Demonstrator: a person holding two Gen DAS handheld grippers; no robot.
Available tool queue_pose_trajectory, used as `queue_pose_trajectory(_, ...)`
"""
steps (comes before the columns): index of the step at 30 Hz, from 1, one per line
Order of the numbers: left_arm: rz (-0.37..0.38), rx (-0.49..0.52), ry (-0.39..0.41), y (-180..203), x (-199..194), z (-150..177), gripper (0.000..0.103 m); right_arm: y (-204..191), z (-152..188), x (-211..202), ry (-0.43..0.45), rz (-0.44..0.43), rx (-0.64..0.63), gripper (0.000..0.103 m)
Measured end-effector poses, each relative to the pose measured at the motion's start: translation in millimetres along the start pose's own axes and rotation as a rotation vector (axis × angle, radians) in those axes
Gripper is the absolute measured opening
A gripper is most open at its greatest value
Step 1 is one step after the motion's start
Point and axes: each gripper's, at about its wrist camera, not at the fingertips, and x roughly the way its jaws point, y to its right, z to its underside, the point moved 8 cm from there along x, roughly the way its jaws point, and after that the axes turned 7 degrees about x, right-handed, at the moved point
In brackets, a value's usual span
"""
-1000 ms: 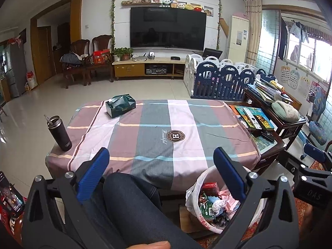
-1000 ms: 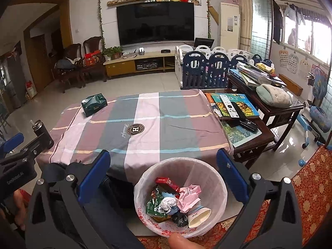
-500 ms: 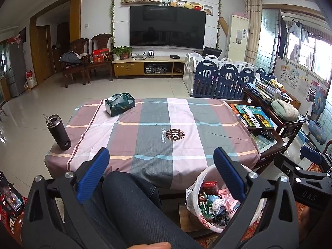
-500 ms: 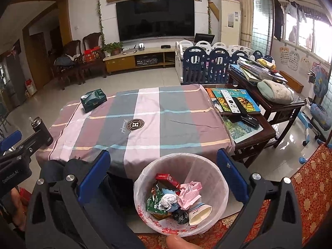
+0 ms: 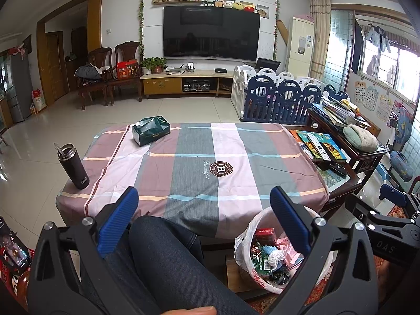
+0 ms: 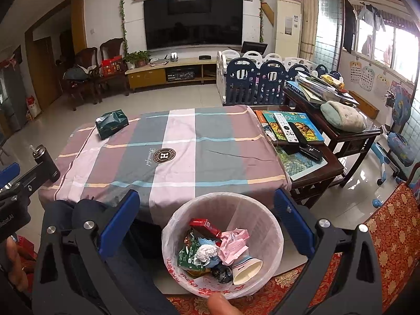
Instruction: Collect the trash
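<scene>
Black steel flask (image 5: 73, 166) at the striped cloth's (image 5: 199, 162) left edge looks easy to tip if swept for trash; the green tissue box (image 5: 151, 130) could be mistaken too. Both grippers, left (image 5: 203, 220) and right (image 6: 204, 223), are spread and empty; the white-lined bin of wrappers (image 6: 223, 244) sits just below the right one.

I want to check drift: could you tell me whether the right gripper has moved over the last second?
Yes: the right gripper has risen slightly; the trash bin sits lower in its view.
</scene>
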Motion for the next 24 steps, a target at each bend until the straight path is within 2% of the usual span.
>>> queue_pose_trajectory(24, 0.004, -0.003, -0.015, 1.2, 5.0, 6.1, 0.1, -1.3, 6.0, 6.0, -0.017, -0.007, -0.003, 0.1)
